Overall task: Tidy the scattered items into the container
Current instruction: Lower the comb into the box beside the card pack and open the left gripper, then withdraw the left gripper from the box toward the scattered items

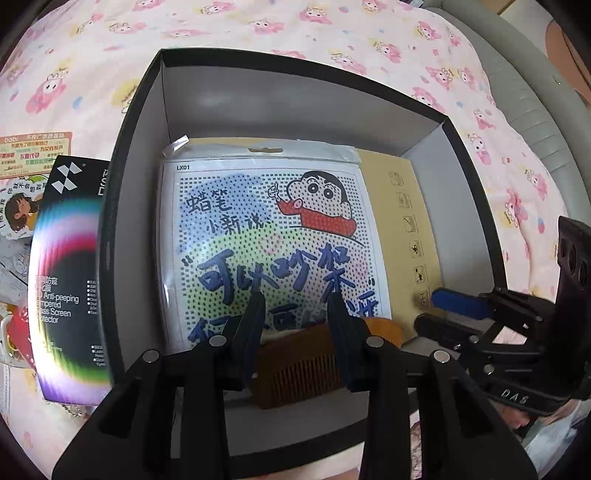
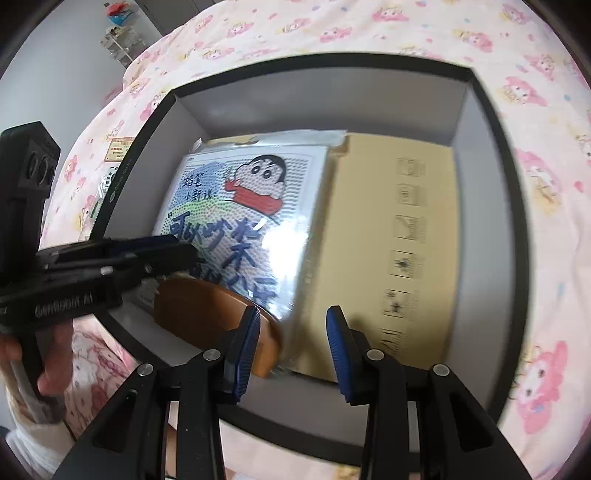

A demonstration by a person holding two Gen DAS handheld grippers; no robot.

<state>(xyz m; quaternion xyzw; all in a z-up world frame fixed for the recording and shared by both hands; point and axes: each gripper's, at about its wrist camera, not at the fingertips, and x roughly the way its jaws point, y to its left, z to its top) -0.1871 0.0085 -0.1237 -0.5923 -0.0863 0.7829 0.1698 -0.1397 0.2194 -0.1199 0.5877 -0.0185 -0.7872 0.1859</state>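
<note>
item: wooden comb point(image 1: 295, 363), lying crosswise at the box's point(image 1: 136, 122) near wall; your left gripper point(image 1: 295, 314) is hovering right above it, part open, empty; right gripper point(image 2: 291, 332) is idling alongside, likewise empty.

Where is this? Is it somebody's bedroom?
Probably a bedroom. The black box sits on a bed with a pink cartoon-print sheet, its grey padded edge runs alongside, and a small shelf stands by the wall.
</note>
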